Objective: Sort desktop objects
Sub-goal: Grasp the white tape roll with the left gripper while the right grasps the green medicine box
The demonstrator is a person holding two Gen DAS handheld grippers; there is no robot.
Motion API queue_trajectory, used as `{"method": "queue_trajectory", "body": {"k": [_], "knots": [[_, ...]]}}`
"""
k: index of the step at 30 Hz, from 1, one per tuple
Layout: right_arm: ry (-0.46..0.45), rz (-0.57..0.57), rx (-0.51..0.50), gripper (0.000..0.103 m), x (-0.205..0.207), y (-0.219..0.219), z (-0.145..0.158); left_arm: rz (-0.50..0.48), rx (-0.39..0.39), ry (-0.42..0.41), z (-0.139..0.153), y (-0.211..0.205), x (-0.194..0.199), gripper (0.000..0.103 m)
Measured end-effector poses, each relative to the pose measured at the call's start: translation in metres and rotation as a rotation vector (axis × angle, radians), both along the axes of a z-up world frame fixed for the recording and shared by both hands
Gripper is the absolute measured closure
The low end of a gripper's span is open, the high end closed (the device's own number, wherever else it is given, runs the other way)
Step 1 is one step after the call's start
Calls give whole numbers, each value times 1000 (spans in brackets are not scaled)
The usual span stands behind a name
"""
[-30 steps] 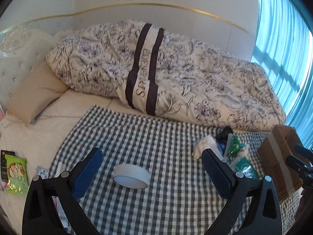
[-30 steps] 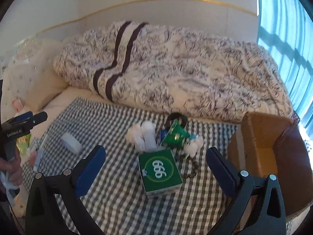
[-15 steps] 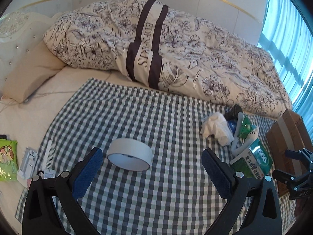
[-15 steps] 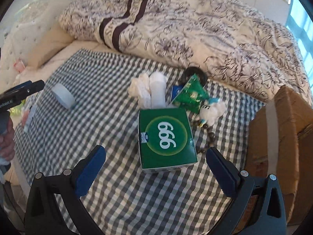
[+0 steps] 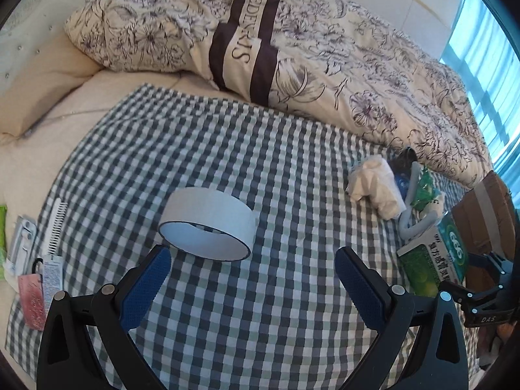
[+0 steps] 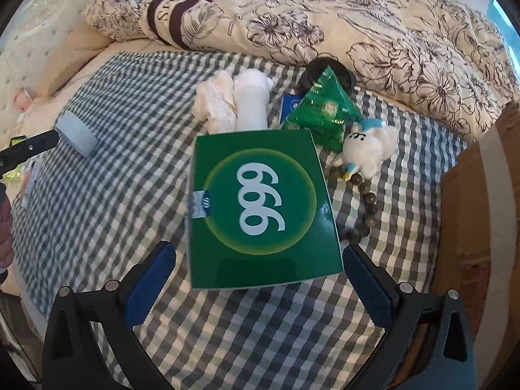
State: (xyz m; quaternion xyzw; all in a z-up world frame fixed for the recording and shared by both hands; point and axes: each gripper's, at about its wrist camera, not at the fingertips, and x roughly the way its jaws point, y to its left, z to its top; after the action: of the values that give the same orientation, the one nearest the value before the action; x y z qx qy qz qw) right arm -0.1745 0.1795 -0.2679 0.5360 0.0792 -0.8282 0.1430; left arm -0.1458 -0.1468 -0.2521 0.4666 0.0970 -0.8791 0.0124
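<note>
Fingers [image 5: 146, 287] of both grippers wide apart, empty, near tape roll [image 5: 208, 224] and green box [image 6: 260, 208].

The left gripper [image 5: 252, 287] hovers low with its blue-padded jaws spread wide, gripping nothing. The right gripper [image 6: 258, 286] hangs likewise, jaws wide apart and empty. A hand [image 6: 5, 243] shows at the far left edge.

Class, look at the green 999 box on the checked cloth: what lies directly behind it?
Behind the green 999 box lie a white bottle, crumpled white cloth and a green packet. The box covers the bottle's lower end and the packet's near corner.
</note>
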Motion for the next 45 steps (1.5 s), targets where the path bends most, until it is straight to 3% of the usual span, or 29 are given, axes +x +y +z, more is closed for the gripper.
{"method": "queue_trajectory", "body": {"k": [6, 10, 13, 15, 19, 21, 23, 38, 45], "knots": [[-14, -6, 15, 0, 1, -2, -11, 48, 63, -29, -21, -4, -15, 1], [-2, -17, 11, 2, -1, 0, -14, 113, 89, -47, -35, -8, -28, 9], [17, -26, -4, 4, -3, 0, -12, 174, 108, -61, -45, -15, -33, 31], [24, -27, -10, 11, -4, -1, -11, 203, 128, -74, -51, -20, -35, 57], [24, -20, 2, 23, -5, -4, -15, 216, 155, -68, -56, -24, -36, 76], [32, -19, 8, 23, -3, -4, -16, 205, 133, -62, -53, -19, -35, 90], [39, -19, 9, 23, -3, -4, -15, 191, 110, -55, -49, -13, -36, 95], [124, -30, 25, 26, 9, -7, -2, 114, -46, 81, 10, 10, -10, 96], [184, -53, -22, 26, 25, -3, 22, 91, -55, 164, 52, 19, 14, 96]]}}
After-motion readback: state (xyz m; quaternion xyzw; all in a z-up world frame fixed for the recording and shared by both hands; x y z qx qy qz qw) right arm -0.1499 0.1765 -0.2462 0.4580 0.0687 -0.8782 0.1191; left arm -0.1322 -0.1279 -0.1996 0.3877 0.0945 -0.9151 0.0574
